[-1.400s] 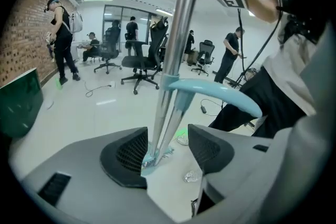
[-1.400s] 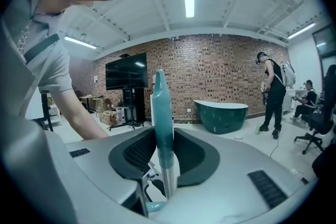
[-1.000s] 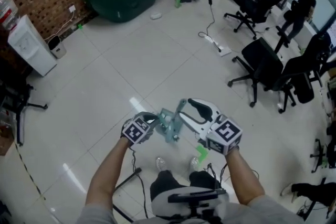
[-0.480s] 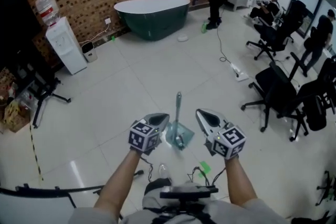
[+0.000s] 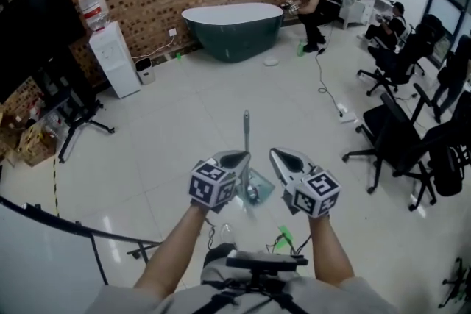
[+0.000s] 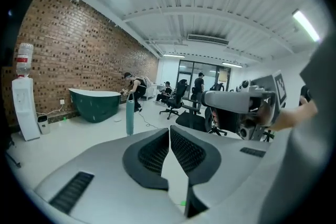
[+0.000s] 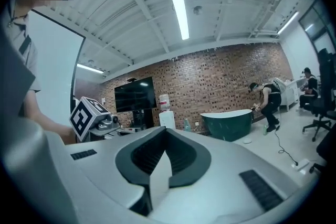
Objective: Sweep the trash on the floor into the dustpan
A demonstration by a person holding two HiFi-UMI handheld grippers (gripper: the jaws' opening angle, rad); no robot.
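Dustpan standing on the floor — both grippers empty
Left gripper and right gripper are showing clenched jaws, grasping nothing; the dustpan is sitting between them, handle upright — contents unclear.

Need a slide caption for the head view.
Left tongs and right tongs, shut and empty, flank the dustpan standing on the floor.

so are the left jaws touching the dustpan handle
Apart. The left gripper view shows the left gripper shut on nothing, the dustpan handle standing clear to the left of its jaws.
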